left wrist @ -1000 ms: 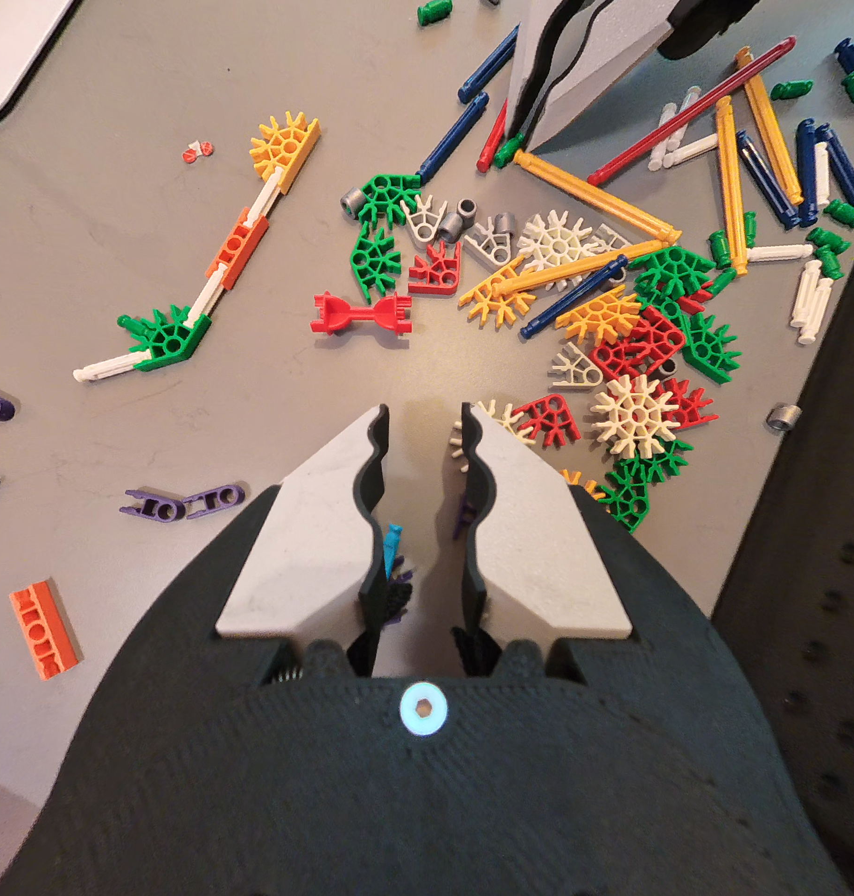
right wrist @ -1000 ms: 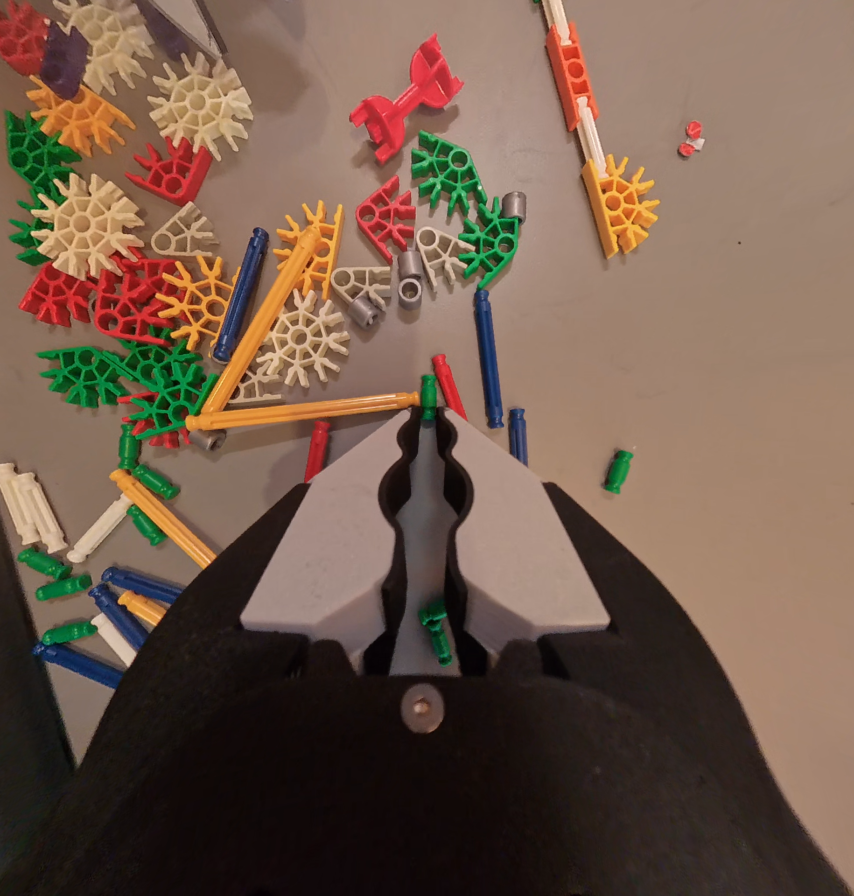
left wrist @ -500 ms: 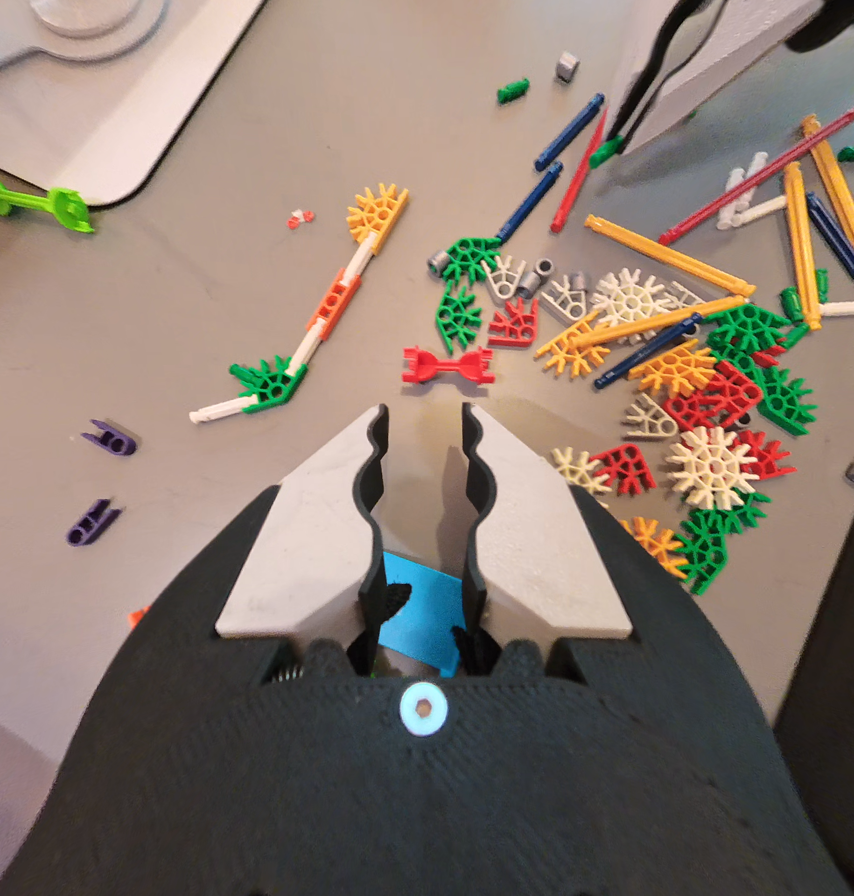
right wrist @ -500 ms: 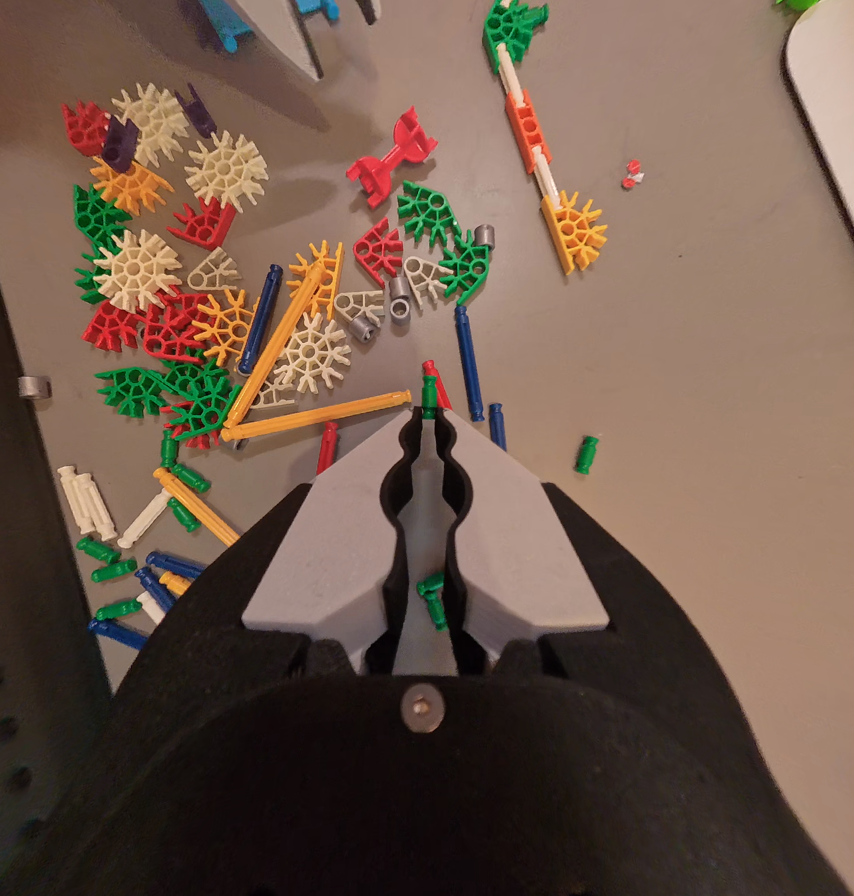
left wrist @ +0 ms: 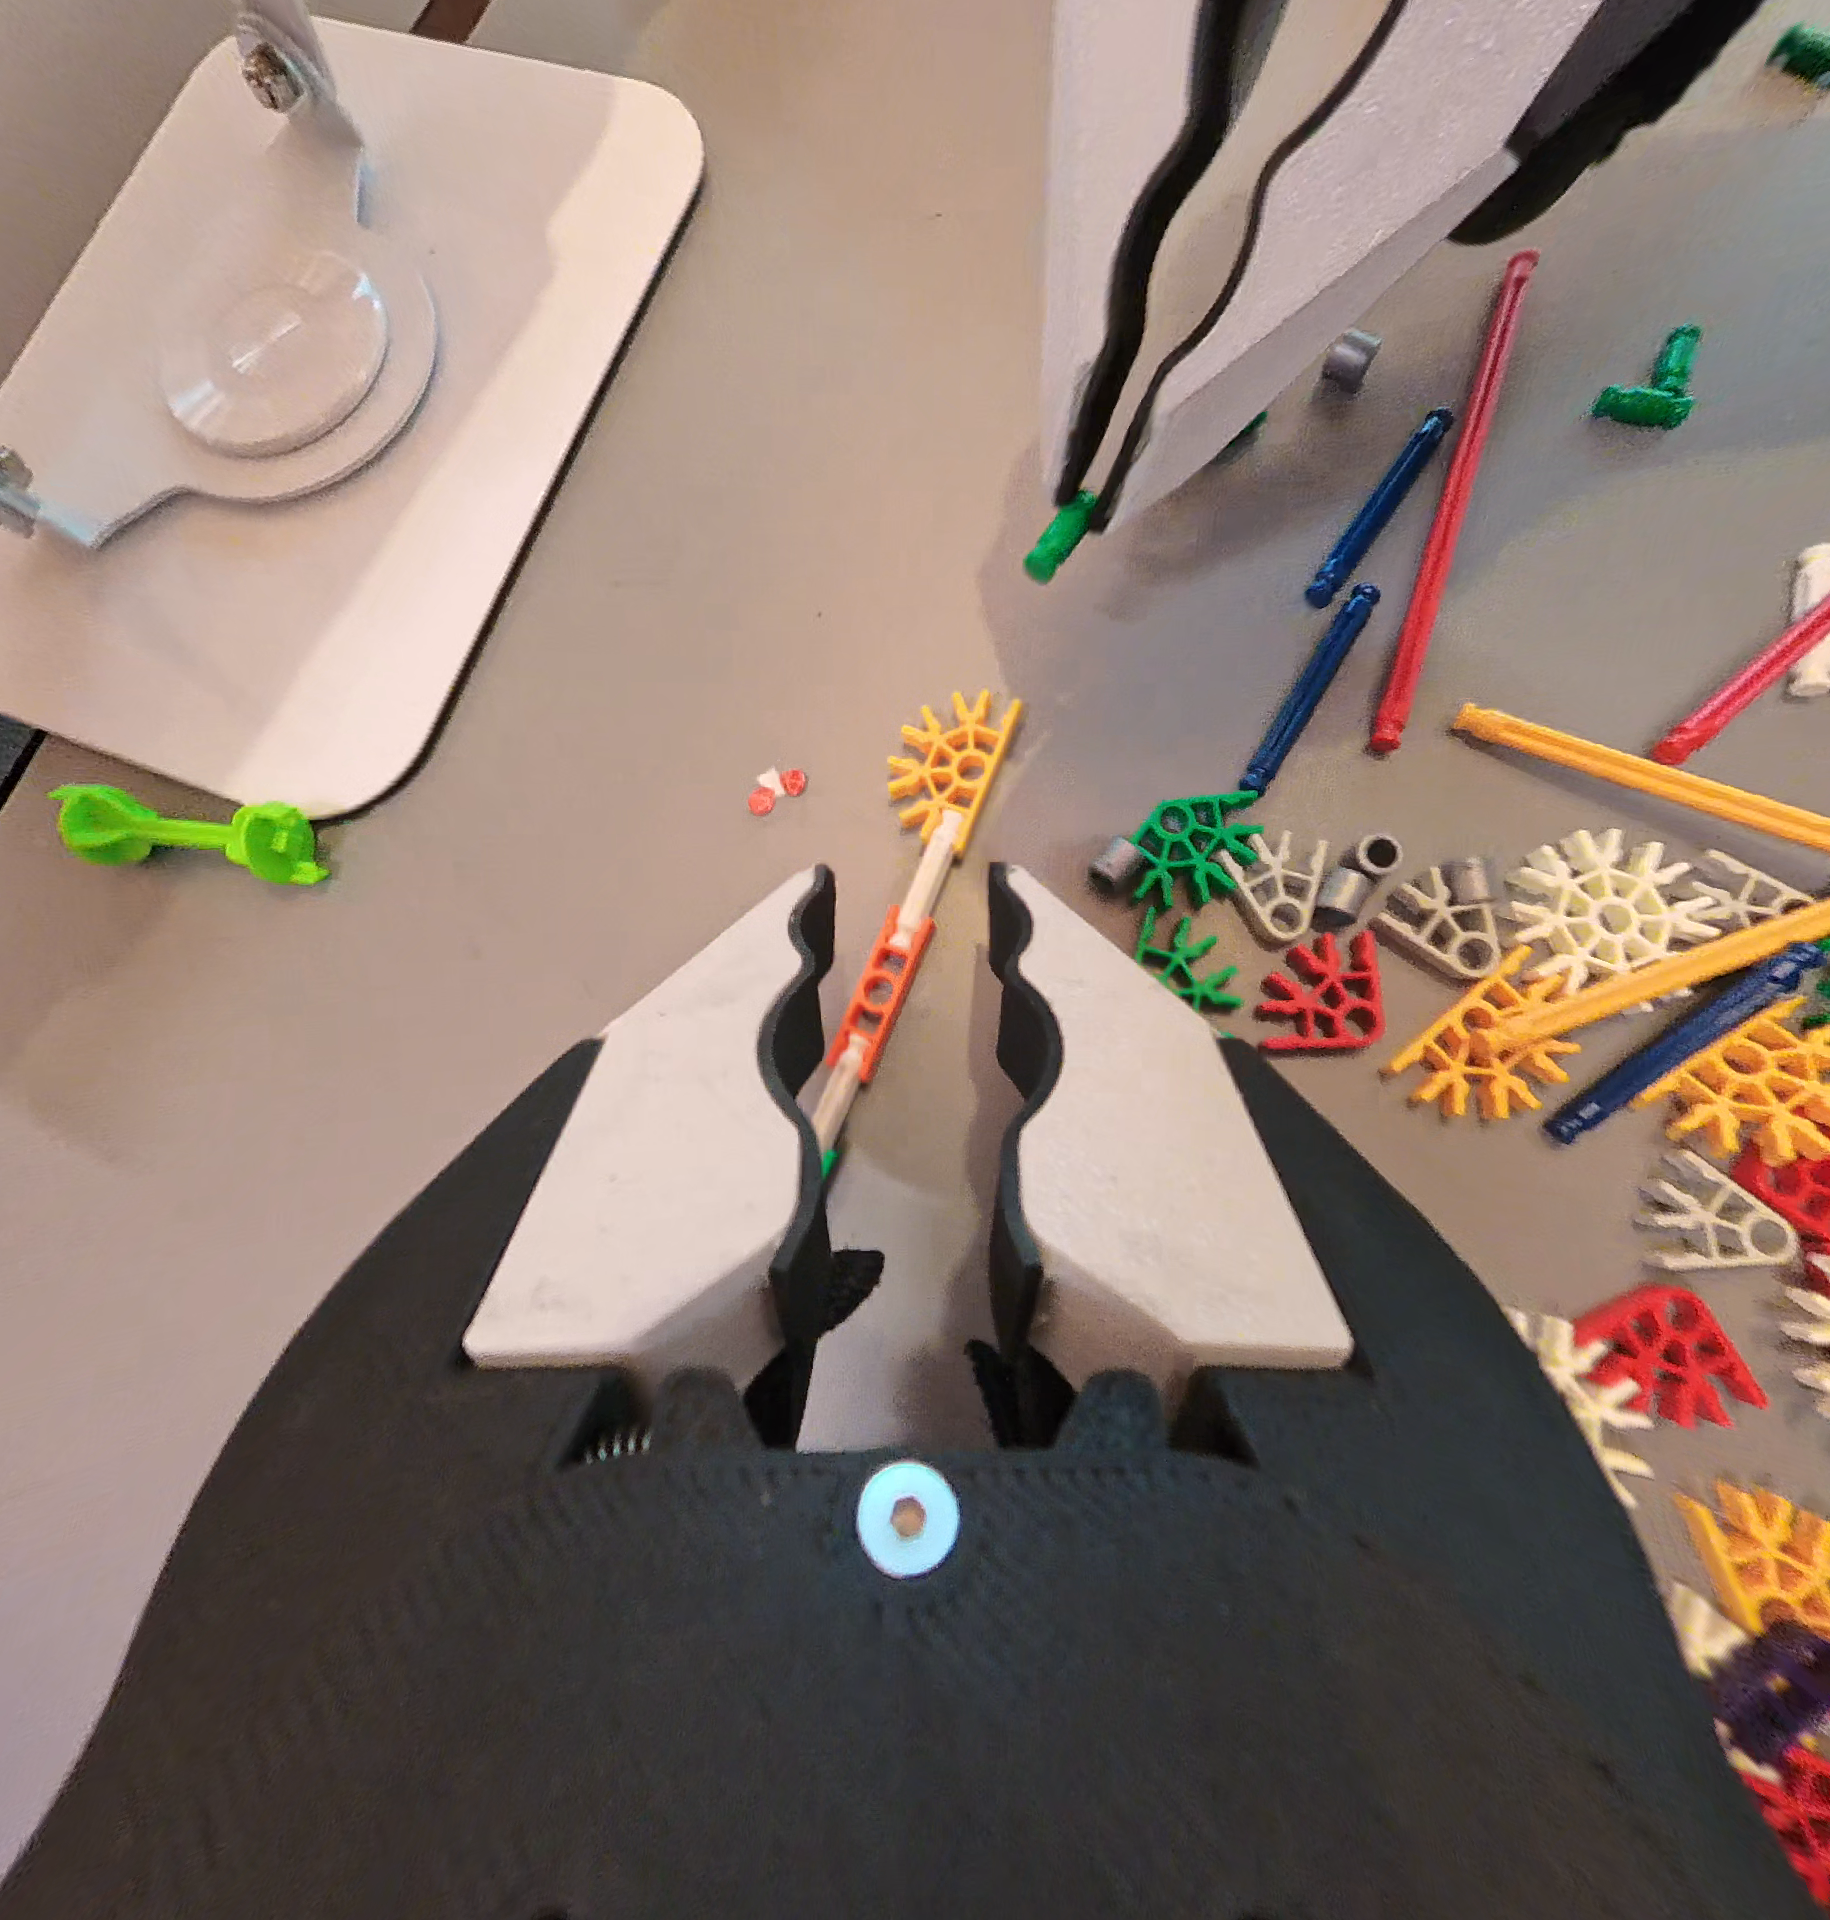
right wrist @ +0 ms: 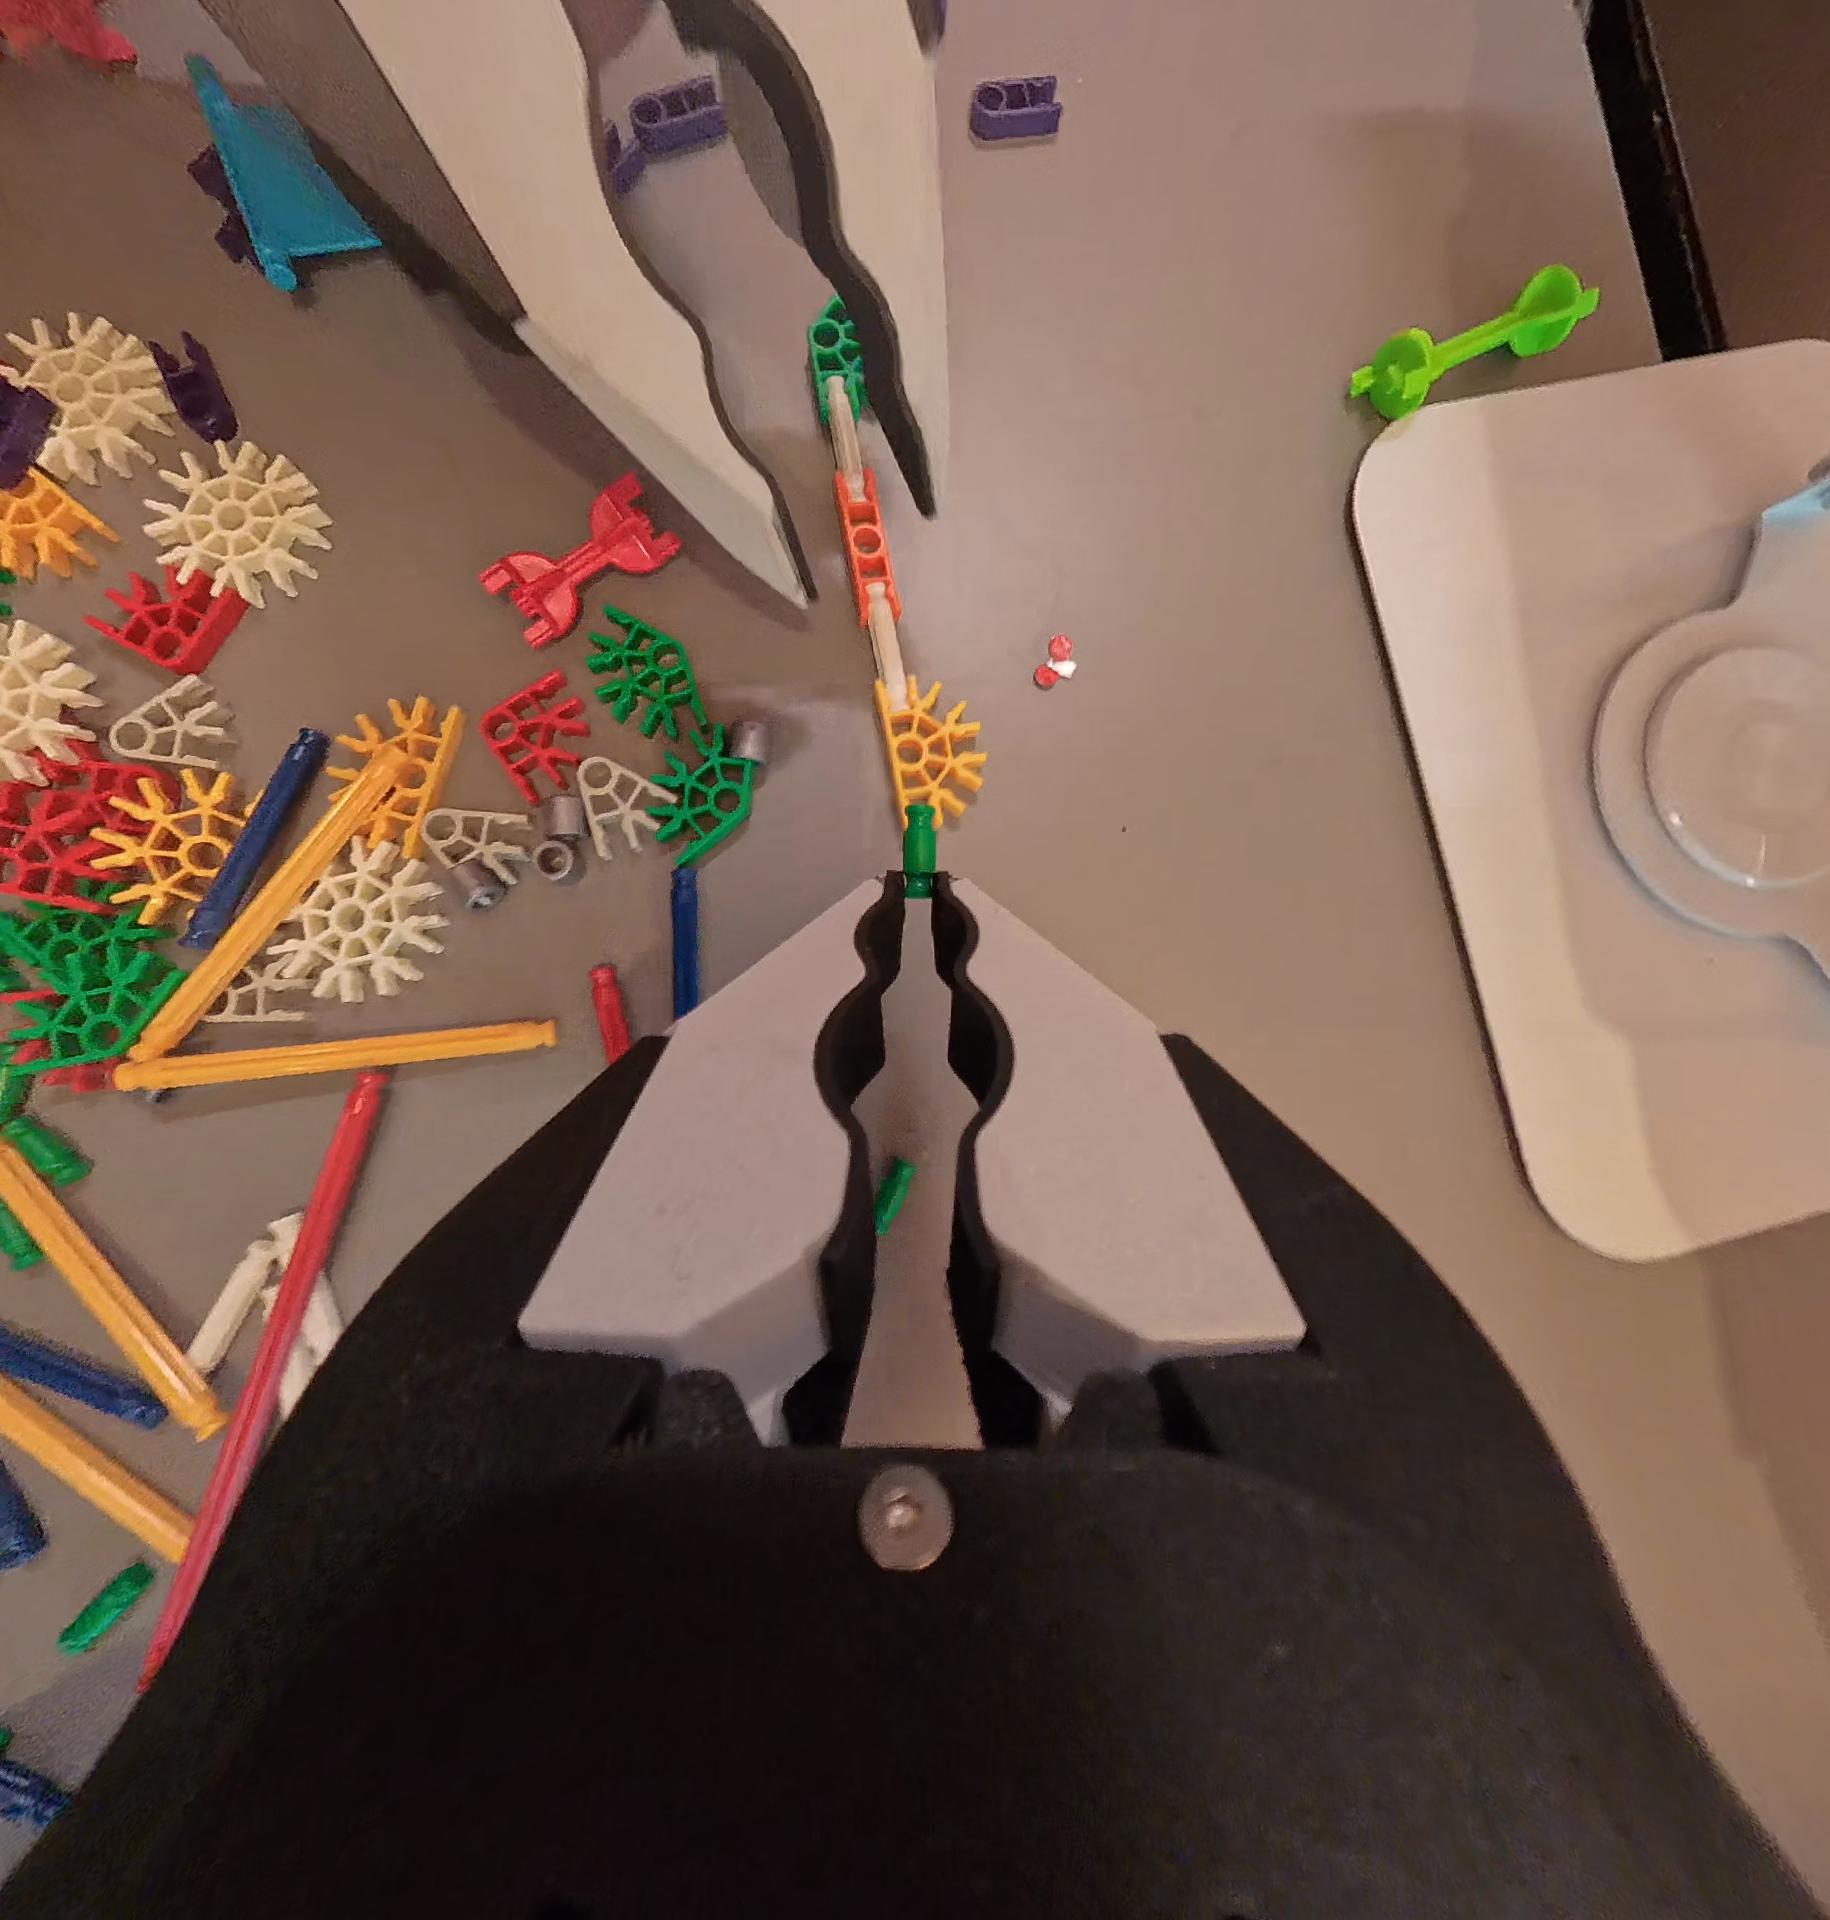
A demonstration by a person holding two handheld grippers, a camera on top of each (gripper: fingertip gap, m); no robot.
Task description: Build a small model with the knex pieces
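Note:
A built chain lies on the grey table: a yellow half-wheel connector [left wrist: 955, 764], white rods, an orange connector [left wrist: 883, 987] and a green connector [right wrist: 834, 353]. My left gripper [left wrist: 911, 883] is open and straddles the chain at its orange part without closing on it. My right gripper [right wrist: 919, 885] is shut on a short green rod [right wrist: 920, 842], whose free end sits just at the yellow connector [right wrist: 930, 750]. In the left wrist view the right gripper [left wrist: 1082, 514] hangs above the table with the green rod [left wrist: 1058, 535] sticking out of its tip.
A heap of connectors and rods [left wrist: 1576, 966] in several colours lies right of the chain. A white base plate with a clear dome [left wrist: 298, 436] stands at the left, a lime-green piece [left wrist: 189, 831] at its edge. A red double clip [right wrist: 576, 571] and purple clips [right wrist: 1015, 104] lie nearby. My right fingertips sit around 7 cm from my left ones. To reach the red double clip [right wrist: 576, 571] in a straight line is about 6 cm for my left fingers, about 11 cm for my right.
My left gripper moved left and forward from the pile until its open fingers straddle the chain. My right gripper lifted the green rod and carried it to the yellow connector.

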